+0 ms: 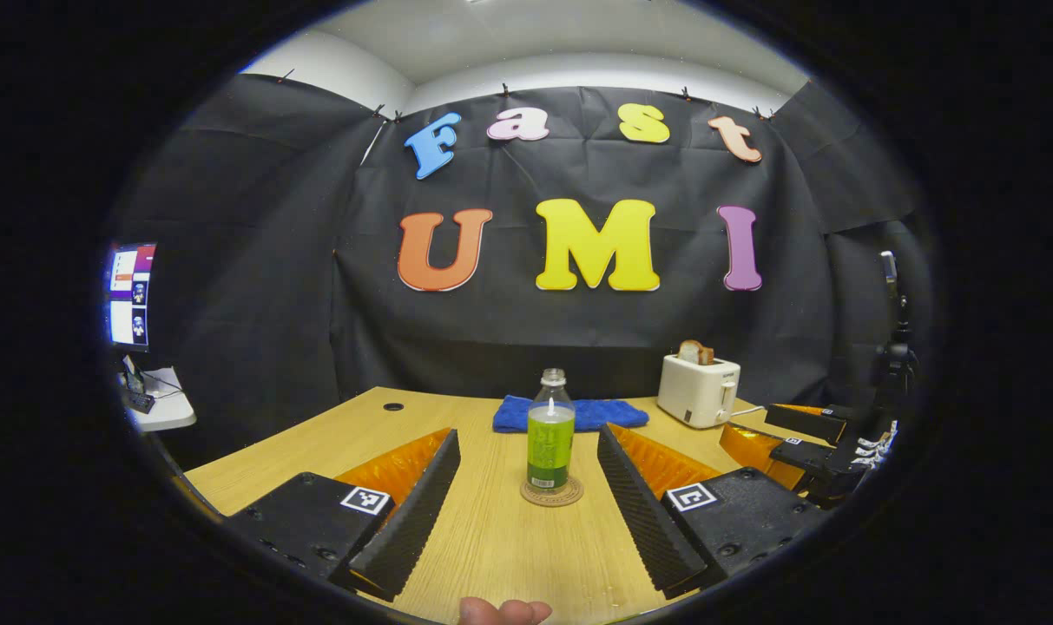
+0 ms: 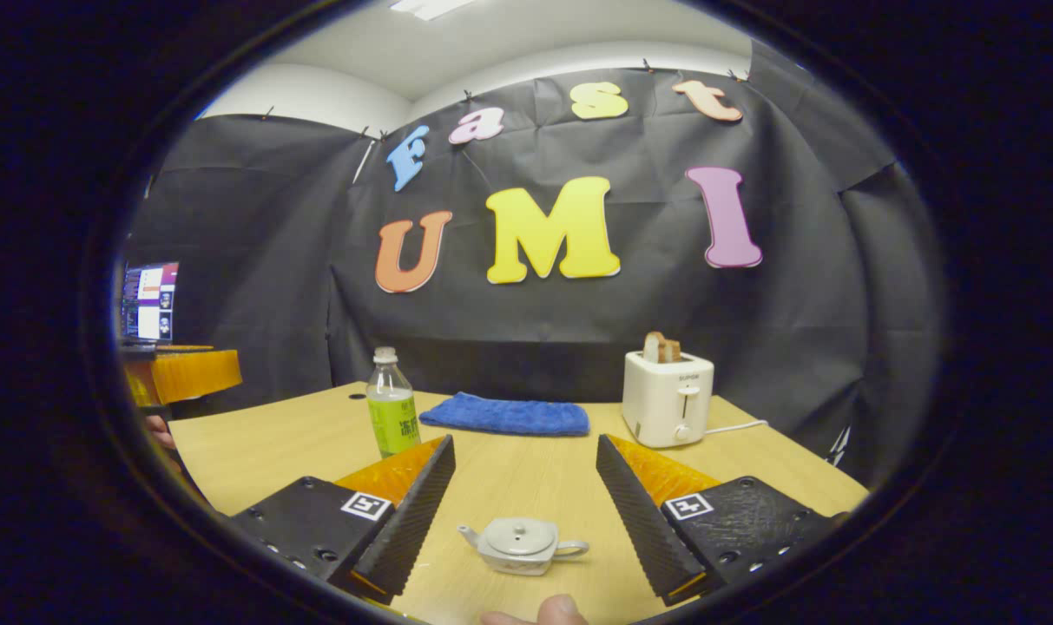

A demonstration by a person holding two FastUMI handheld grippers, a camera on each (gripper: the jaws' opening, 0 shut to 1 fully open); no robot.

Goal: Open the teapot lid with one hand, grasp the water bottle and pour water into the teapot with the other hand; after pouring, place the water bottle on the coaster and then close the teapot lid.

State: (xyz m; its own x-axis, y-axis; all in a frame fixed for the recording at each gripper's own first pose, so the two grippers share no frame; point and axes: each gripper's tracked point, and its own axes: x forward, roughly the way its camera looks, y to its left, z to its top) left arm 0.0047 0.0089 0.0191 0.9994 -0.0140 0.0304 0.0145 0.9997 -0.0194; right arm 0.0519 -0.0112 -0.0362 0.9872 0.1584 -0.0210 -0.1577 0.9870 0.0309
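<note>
Looking down our left gripper point(image 1: 526, 512), fingers spread wide with nothing between them, the water bottle point(image 1: 550, 438) stands dead ahead on its coaster point(image 1: 551, 492). Thin plastic, no cap, part full, so we'd guess it's squashy and sloshy; take it mid-label, gently. Our right gripper point(image 2: 526, 512) is spread too, with the teapot point(image 2: 521, 545) sitting low between its fingers, lid point(image 2: 517, 529) on. Looks ceramic and slick; pinch the tiny knob.

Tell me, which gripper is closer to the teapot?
Right. The right gripper is open, with the teapot between its fingers. The left gripper faces the bottle instead.
</note>
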